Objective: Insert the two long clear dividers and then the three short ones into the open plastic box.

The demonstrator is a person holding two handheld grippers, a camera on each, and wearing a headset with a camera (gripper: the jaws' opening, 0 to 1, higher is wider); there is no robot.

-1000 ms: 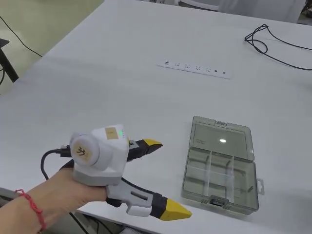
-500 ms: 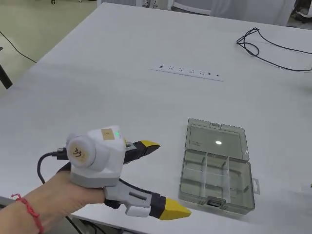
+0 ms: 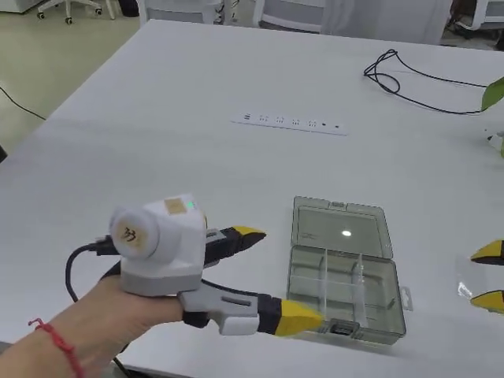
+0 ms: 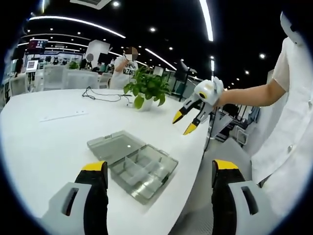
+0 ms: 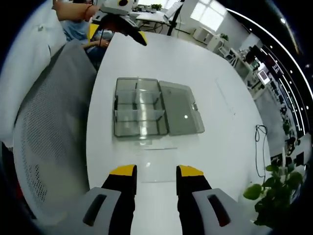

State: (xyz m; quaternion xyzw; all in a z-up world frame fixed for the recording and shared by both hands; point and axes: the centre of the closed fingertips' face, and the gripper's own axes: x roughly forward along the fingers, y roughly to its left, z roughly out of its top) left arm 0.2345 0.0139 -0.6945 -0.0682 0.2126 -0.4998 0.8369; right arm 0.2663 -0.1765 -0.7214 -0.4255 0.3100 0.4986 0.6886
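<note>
While lid point(image 3: 339, 228) lies open, smoky clear box point(image 3: 390, 311) holds dividers point(image 3: 358, 276) — left tongs point(image 3: 276, 276), right tongs point(image 3: 488, 276) apart, empty.

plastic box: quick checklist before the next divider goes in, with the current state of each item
1. Plastic box open: ok, its lid lies flat behind the tray.
2. Left claw free: ok, jaws apart, nothing between them, beside the box's near corner.
3. Right claw free: ok, jaws apart and empty, pointing at the box.
4. Loose piece within reach: ok, a clear strip, likely a divider, lies on the table between the right claw and the box.
5. Dividers already seated: cannot tell how many; some partitions show inside, but the clear plastic hides the count.
6. Power strip and cable away from the box: ok.
</note>
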